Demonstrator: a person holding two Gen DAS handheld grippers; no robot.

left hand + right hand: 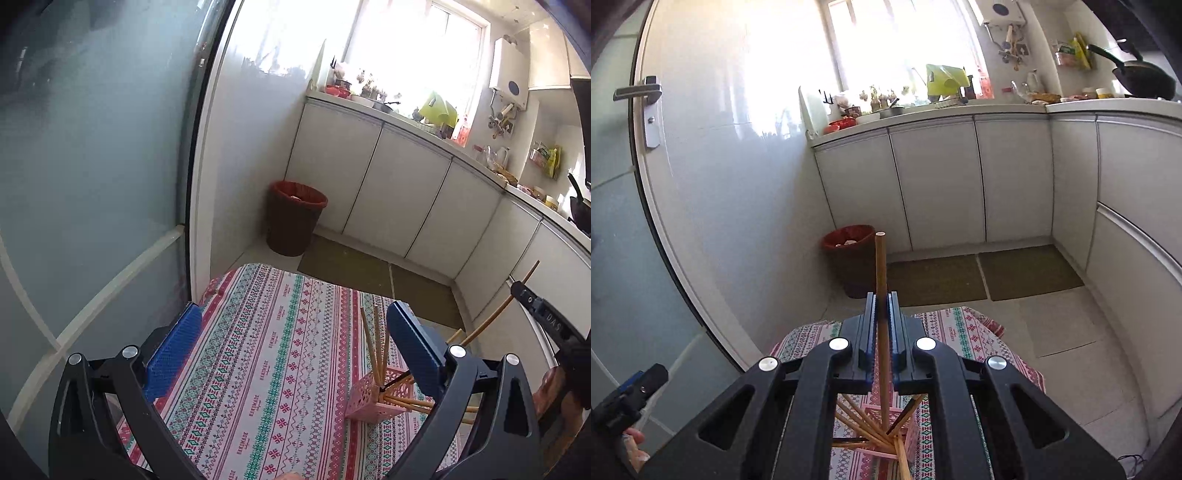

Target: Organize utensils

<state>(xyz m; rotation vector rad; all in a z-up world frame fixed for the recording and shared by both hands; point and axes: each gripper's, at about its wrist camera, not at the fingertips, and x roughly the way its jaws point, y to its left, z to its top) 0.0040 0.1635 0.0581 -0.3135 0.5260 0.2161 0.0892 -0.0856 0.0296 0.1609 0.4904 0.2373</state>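
- On the patterned tablecloth [258, 369], a pink perforated holder [373, 397] is seen, standing toward the cloth's right side in the left wrist view.
- Several wooden chopsticks [375, 343] are held in the pink holder; some are stood nearly upright, others are fanned out low over its rim toward the right.
- Beside the pink holder, the left gripper [295, 343] is seen with its blue pads spread wide apart; nothing is gripped between them, and its right pad [413, 350] is seen just beside the holder.
- Above the pink holder, the right gripper [882, 325] is pressed together on a single chopstick [880, 266], which is pinched between the two pads and is pointed up past the fingertips.
- The lower end of that pinched chopstick is seen running down toward the holder [886, 432], among the other fanned sticks; whether it touches the holder cannot be told.
- In the left wrist view, the right gripper [543, 314] is seen to the right of the pink holder, with the pinched chopstick [498, 310] slanted across it.
- Beyond the pink holder, on the floor, a dark bin with a red liner [293, 216] is set by the white cabinets [369, 192].
- Behind the holder, at the lower left of the right wrist view, part of a hand [633, 437] is seen on the left gripper's handle.
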